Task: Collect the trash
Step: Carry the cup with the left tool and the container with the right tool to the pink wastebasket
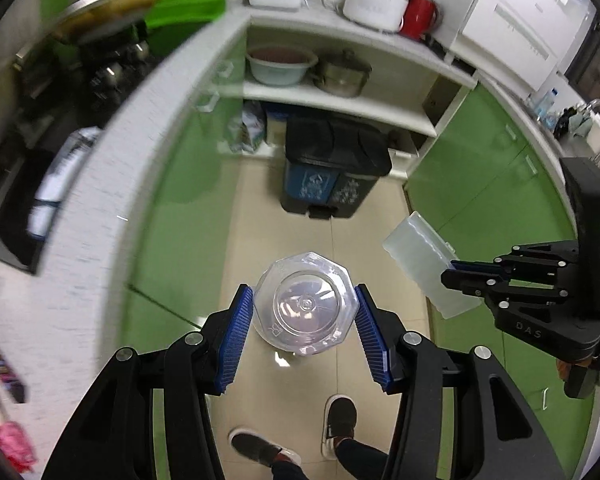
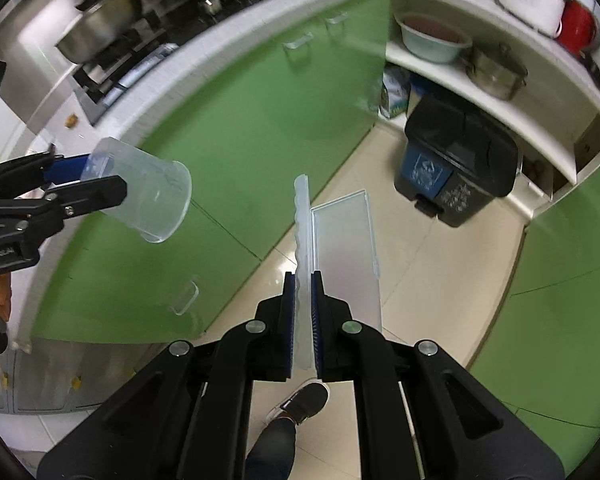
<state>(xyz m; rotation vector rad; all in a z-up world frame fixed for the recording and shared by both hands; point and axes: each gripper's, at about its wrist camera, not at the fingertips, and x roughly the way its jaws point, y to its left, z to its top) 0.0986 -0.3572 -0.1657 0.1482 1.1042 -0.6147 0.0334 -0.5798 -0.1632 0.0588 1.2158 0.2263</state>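
My left gripper (image 1: 304, 300) is shut on a clear plastic cup (image 1: 306, 304), its blue pads pressed on either side, with the cup's octagonal end facing the camera. The right wrist view shows that gripper (image 2: 100, 178) and the cup (image 2: 148, 196) at the left. My right gripper (image 2: 304, 280) is shut on the edge of a translucent hinged plastic box (image 2: 344, 252) that hangs open. This gripper (image 1: 460, 276) and box (image 1: 424, 264) also appear at the right of the left wrist view. A black two-compartment trash bin (image 1: 332, 168) (image 2: 456, 160) stands on the floor ahead under a shelf, lids closed.
Green cabinet doors (image 1: 188, 200) under a white counter (image 1: 112, 168) curve round both sides. The shelf (image 1: 340, 100) above the bin holds a basin (image 1: 280, 64) and a steel pot (image 1: 342, 76). A person's shoes (image 1: 340, 420) stand on the beige tile floor (image 1: 260, 240).
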